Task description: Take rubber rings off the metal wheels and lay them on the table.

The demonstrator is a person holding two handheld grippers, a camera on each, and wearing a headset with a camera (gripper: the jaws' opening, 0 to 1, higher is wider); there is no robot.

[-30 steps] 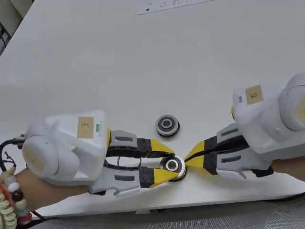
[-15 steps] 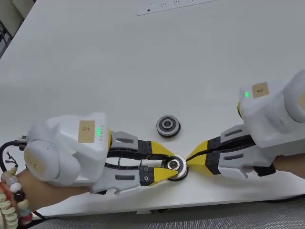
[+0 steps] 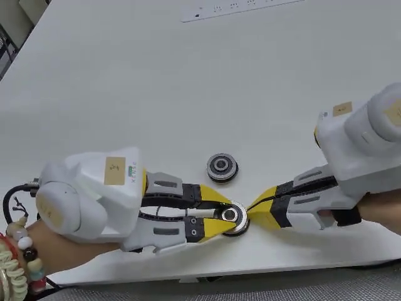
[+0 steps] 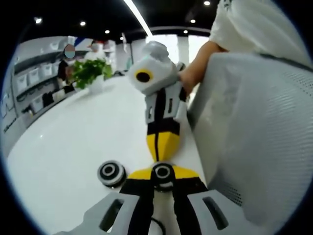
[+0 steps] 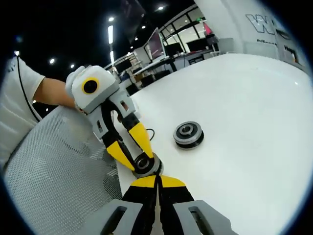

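— Where's the left gripper point(image 3: 225, 216)?
— At the near edge of the table point(image 3: 188, 94), its yellow jaws clamped around a metal wheel point(image 3: 234, 217).
— And the right gripper point(image 3: 253, 209)?
— Jaws pressed together, tips touching that wheel's right rim; whether they pinch anything, I cannot tell. A second wheel point(image 3: 222, 167), dark-rimmed, lies flat just beyond.

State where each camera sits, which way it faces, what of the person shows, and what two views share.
Head view: on the headset, looking down at the table; forearms, left gripper and right gripper show.
Left gripper view: looks along its own jaws at the right gripper; a forearm and white sleeve behind.
Right gripper view: looks along its jaws at the left gripper and its forearm.
Shared: both gripper views show the clamped wheel and loose wheel.
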